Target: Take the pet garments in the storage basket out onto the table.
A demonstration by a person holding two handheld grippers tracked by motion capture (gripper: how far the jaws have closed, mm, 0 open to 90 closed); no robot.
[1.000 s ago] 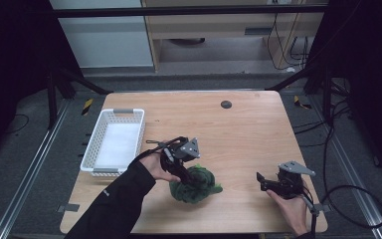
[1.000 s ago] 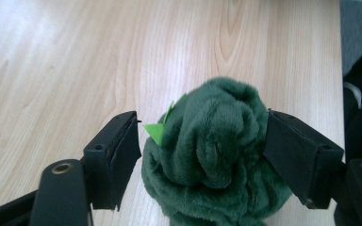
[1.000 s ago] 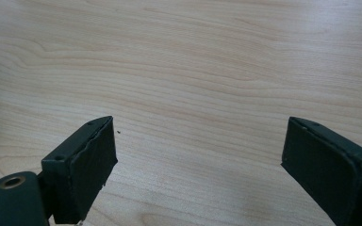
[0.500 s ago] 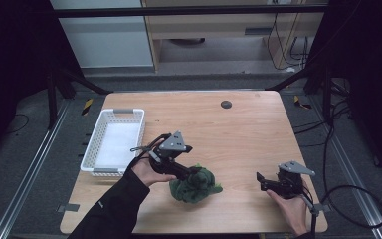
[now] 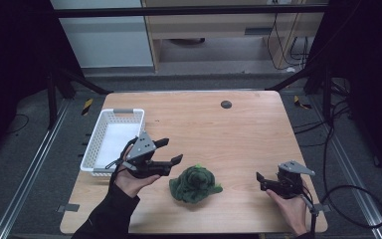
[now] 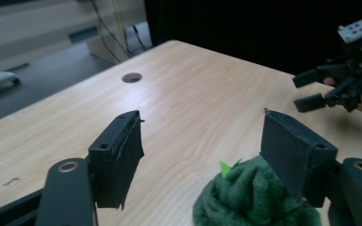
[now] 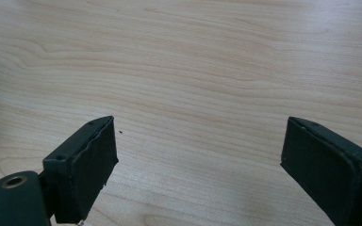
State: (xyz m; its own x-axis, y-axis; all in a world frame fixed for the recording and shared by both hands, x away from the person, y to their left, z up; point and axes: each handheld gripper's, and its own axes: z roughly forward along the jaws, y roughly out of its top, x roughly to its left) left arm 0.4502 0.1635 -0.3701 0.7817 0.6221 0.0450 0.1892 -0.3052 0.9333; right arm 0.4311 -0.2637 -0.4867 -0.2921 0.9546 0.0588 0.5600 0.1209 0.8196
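A crumpled dark green cloth [image 5: 195, 183] lies in a heap on the wooden table [image 5: 229, 139], near its front edge. My left gripper [image 5: 171, 151] hovers just left of the heap, open and holding nothing. In the left gripper view its jaws [image 6: 200, 127] stand wide apart, with the green cloth [image 6: 250, 200] low between them and close to the right jaw. My right gripper [image 5: 260, 182] is at the front right, a hand's width from the cloth, pointing toward it. It is open over bare wood [image 7: 198, 136].
A white plastic basket [image 5: 110, 149] sits at the table's left edge, right behind my left hand. A small round hole [image 5: 226, 104] is near the far edge. The right gripper [image 6: 339, 87] also appears far off in the left gripper view.
My left gripper has drawn back to the left, off the green cloth, and now stands open beside it. The cloth stays in its heap. The right gripper has not moved.
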